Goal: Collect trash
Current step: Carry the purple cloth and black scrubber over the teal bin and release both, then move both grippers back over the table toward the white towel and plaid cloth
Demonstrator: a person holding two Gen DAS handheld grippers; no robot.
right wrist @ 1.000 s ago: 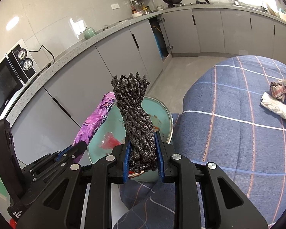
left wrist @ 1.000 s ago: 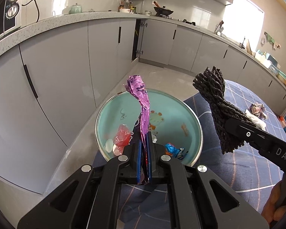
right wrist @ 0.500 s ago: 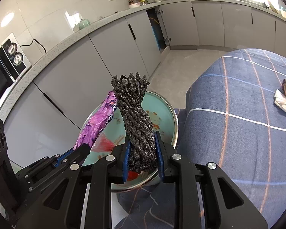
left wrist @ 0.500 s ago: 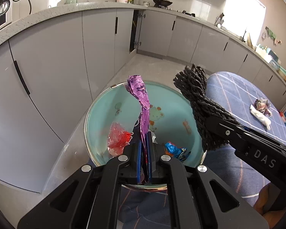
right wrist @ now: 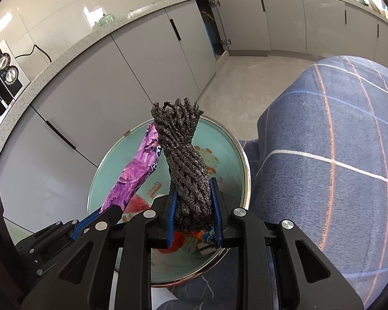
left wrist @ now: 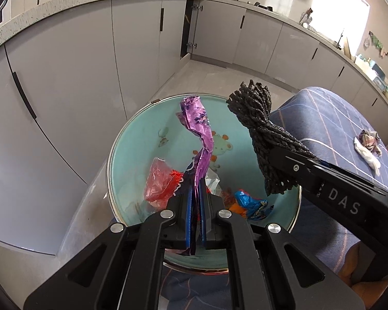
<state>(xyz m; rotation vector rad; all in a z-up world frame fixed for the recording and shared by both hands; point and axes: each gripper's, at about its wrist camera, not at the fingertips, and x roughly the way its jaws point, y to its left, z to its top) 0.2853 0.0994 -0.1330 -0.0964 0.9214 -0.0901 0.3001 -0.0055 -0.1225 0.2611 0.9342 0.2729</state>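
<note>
Together, both claws tilt steeply down over the teal basin (left wrist: 139, 155), side by side. The left claw (left wrist: 196, 206) is pressed together on a crumpled purple foil wrapper (left wrist: 201, 134) that stands up from its blue pads. The right claw (right wrist: 193, 211) pinches a bundle of black cord (right wrist: 186, 160), its loose ends upward. Red plastic (left wrist: 159, 183) and a blue wrapper (left wrist: 251, 202) lie inside the basin, beside the checked blue tabletop cloth (right wrist: 336, 134).

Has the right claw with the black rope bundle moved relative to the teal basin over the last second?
Yes. In the left wrist view the right claw and its black rope bundle have shifted left, from beside the teal basin to over its rim.
</note>
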